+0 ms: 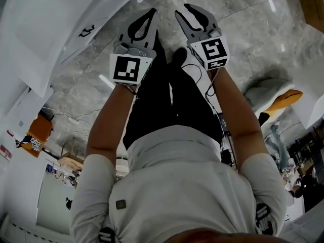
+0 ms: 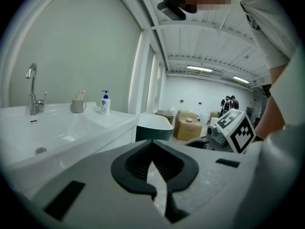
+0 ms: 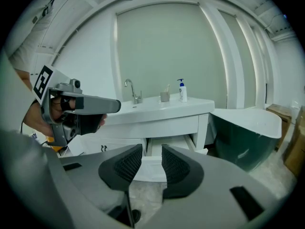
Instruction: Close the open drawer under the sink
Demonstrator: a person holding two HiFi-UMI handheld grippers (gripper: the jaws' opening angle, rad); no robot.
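The open white drawer [image 3: 153, 171] sticks out from the white vanity [image 3: 162, 109] under the sink, straight ahead in the right gripper view. My right gripper [image 3: 152, 146] points at it from a distance, open, with nothing between its pads. My left gripper [image 2: 152, 142] is shut and empty, beside the sink basin [image 2: 52, 128]; the drawer is hidden from its view. In the head view both grippers hang side by side over the grey marble floor, the left gripper [image 1: 151, 11] shut and the right gripper [image 1: 185, 10] open.
A faucet [image 3: 129, 87], a cup [image 3: 165, 96] and a soap bottle [image 3: 182, 90] stand on the vanity top. A dark green bathtub [image 3: 248, 128] sits right of the vanity. Cardboard boxes [image 2: 188, 125] and people [image 2: 228, 104] are far behind.
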